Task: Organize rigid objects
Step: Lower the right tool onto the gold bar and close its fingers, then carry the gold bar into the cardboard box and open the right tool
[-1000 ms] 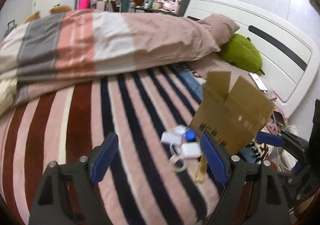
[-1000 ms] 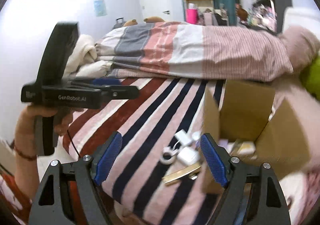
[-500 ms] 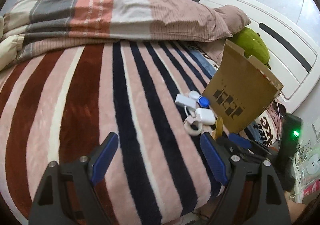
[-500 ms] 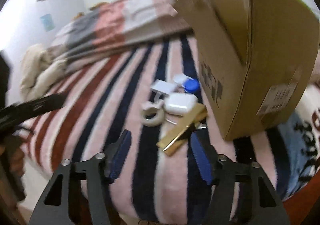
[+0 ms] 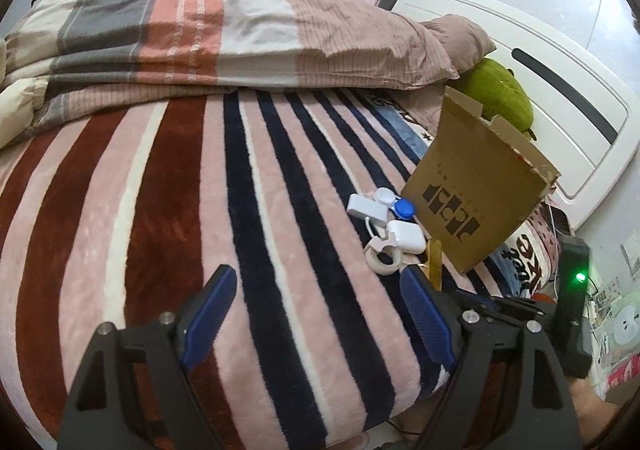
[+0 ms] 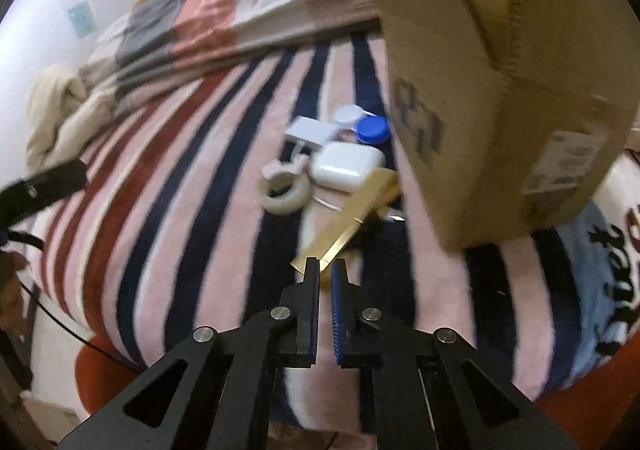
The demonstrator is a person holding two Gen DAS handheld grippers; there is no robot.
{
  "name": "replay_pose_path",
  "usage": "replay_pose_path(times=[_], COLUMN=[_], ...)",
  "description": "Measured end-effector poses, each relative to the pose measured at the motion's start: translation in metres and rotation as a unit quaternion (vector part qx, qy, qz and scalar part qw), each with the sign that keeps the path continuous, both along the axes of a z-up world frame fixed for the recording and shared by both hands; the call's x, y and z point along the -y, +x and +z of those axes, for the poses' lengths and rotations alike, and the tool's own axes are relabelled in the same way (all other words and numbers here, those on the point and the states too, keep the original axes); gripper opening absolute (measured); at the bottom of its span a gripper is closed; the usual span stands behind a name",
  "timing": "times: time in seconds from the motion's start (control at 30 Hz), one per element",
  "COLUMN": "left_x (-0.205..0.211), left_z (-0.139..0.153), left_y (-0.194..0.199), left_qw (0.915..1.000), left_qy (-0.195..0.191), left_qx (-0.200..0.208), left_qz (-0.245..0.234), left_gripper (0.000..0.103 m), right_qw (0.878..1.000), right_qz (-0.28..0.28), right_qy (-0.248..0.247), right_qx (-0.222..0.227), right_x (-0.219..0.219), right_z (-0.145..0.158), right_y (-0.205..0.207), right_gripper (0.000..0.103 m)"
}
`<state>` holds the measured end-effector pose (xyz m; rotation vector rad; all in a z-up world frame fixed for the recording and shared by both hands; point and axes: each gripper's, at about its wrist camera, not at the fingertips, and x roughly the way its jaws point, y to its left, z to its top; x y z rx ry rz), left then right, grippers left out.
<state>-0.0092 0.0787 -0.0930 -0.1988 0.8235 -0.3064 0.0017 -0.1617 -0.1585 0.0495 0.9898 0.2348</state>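
The gold bar (image 6: 349, 215) lies flat on the striped blanket (image 6: 224, 186) just in front of the cardboard box (image 6: 480, 98), its near end pointing at the right gripper (image 6: 325, 270). That gripper's jaws have just been closing and now stand almost together at the bar's near tip, apparently pinching it, though whether the pads truly press on it is hard to tell. Taking the end makes sense, since the bar is thin and lies low in the pile. Just beyond it sit a white case (image 6: 347, 165), a white ring (image 6: 285, 192), a flat white adapter (image 6: 310, 132) and a blue cap (image 6: 373, 130), bunched by the box, likely for loading. The left gripper (image 5: 316, 324) hovers wide open and empty, near the blanket's edge.
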Motion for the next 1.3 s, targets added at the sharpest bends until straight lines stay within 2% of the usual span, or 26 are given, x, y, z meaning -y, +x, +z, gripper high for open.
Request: replay_pose_path(times=[0.03,0.1,0.13,0.17,0.23,0.33,0.4,0.47,0.53,0.6,0.67,0.77,0.83,0.97,1.1,1.13,1.2,1.27,1.3], left_x=[0.000,-0.001,-0.002,-0.003,-0.006,-0.011,-0.014,-0.014,-0.014,-0.014,-0.014,-0.014,-0.013,-0.010,-0.007,-0.007,-0.006,-0.005,-0.004], left_z=[0.001,0.003,0.004,0.004,0.004,0.005,0.005,0.006,0.007,0.007,0.007,0.007,0.008,0.009,0.009,0.009,0.009,0.009,0.009], left_y=[-0.001,-0.002,-0.004,-0.005,-0.007,-0.009,-0.009,-0.010,-0.010,-0.011,-0.010,-0.008,-0.008,-0.008,-0.010,-0.010,-0.010,-0.010,-0.010], left_qw=[1.0000,1.0000,1.0000,1.0000,0.9999,0.9998,0.9997,0.9997,0.9997,0.9997,0.9997,0.9997,0.9997,0.9998,0.9998,0.9998,0.9998,0.9999,0.9999], left_qy=[0.000,0.002,0.004,0.005,0.007,0.009,0.008,0.009,0.009,0.010,0.010,0.009,0.008,0.007,0.014,0.014,0.013,0.011,0.010], left_qx=[0.001,0.003,0.003,0.003,0.001,0.001,0.001,0.004,0.005,0.005,0.005,0.004,0.005,0.008,0.006,0.005,0.004,0.001,0.000], left_qz=[-0.002,0.001,0.004,0.006,0.012,0.019,0.023,0.024,0.023,0.023,0.023,0.023,0.021,0.016,0.014,0.014,0.013,0.009,0.006], left_gripper=[0.082,0.082,0.082,0.082,0.082,0.082,0.082,0.082,0.082,0.082,0.082,0.082,0.082,0.082,0.082,0.082,0.082,0.082,0.082], right_qw=[1.000,0.999,0.997,0.997,0.997,0.994,0.994,0.992,0.990,0.992,0.993,0.995,0.996,0.998,0.999,0.999,0.999,0.999,0.999], right_qz=[-0.010,-0.023,-0.032,-0.037,-0.048,-0.061,-0.073,-0.088,-0.100,-0.100,-0.093,-0.057,-0.031,0.022,0.029,0.033,0.036,0.034,0.036], right_qy=[0.001,0.035,0.058,0.065,0.062,0.088,0.076,0.088,0.094,0.077,0.075,0.079,0.081,0.043,0.008,0.006,-0.007,-0.027,-0.028], right_qx=[-0.007,-0.026,-0.031,-0.027,-0.020,-0.020,-0.014,-0.015,-0.013,-0.006,-0.001,-0.004,-0.009,-0.033,-0.024,-0.025,-0.022,-0.015,-0.009], right_x=[0.002,0.006,0.008,0.008,0.004,0.002,-0.002,-0.001,-0.002,-0.005,-0.007,-0.008,-0.008,-0.017,-0.027,-0.031,-0.034,-0.037,-0.035], right_z=[-0.002,-0.008,-0.010,-0.010,-0.012,-0.013,-0.015,-0.018,-0.020,-0.020,-0.017,-0.010,-0.005,-0.002,-0.007,-0.009,-0.016,-0.020,-0.020], right_y=[0.002,0.010,0.013,0.015,0.019,0.023,0.028,0.034,0.039,0.040,0.036,0.022,0.014,0.009,0.010,0.011,0.012,0.012,0.009], right_gripper=[0.003,0.006,0.013,0.025,0.035,0.035,0.037,0.039,0.039,0.036,0.025,0.016,0.014,0.014,0.015,0.020,0.021,0.014,0.013])
